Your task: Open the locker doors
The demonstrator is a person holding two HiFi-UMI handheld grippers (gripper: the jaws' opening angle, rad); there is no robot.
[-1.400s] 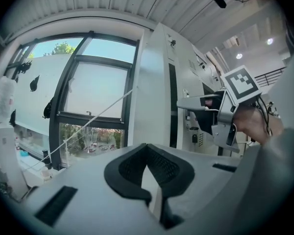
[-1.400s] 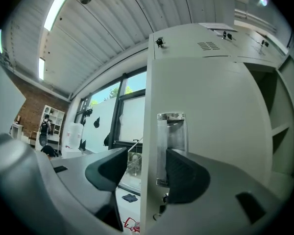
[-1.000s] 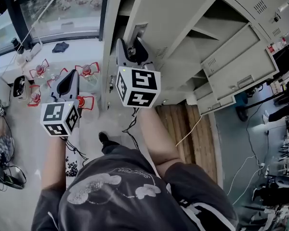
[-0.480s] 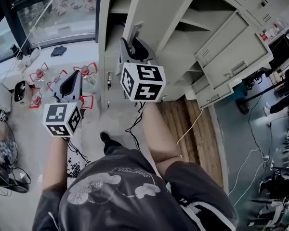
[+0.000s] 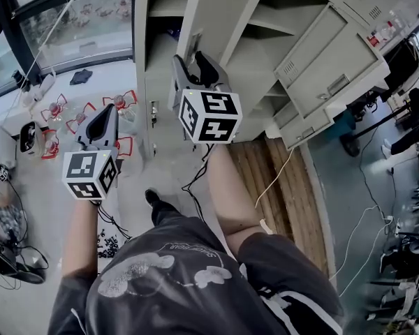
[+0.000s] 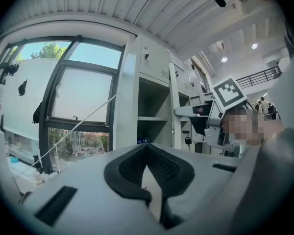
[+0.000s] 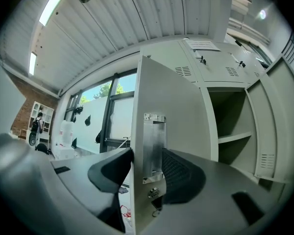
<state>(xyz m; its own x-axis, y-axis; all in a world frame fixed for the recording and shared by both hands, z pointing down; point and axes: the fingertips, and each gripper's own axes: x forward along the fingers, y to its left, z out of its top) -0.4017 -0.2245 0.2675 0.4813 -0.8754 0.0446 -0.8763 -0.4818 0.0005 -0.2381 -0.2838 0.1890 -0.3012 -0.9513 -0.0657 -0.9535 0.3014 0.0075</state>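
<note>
Looking down in the head view first: the right gripper sits at the free edge of a grey locker door, one jaw on each side of it, right by the metal handle plate. That door stands swung well out from the cabinet. Off to the right, more doors hang open, with bare shelves showing behind them. The left gripper is lower, over the floor, apart from the lockers and touching nothing.

Left gripper view: the jaws are closed tip to tip with nothing between them. Ahead is an open compartment; the right gripper is at the door beside it.

Right gripper view: the door edge and handle plate stand between the jaws, with a small lock just below the plate. The jaws have just been opening and now stand fairly wide. The pads look slack about the door rather than clamped, though that is only my reading. Above, the small upper doors are shut.

Progress, as a judgement — well along. Several doors are open, and this one looks as good as done. What is left seems to be the shut upper doors, if they count.
</note>
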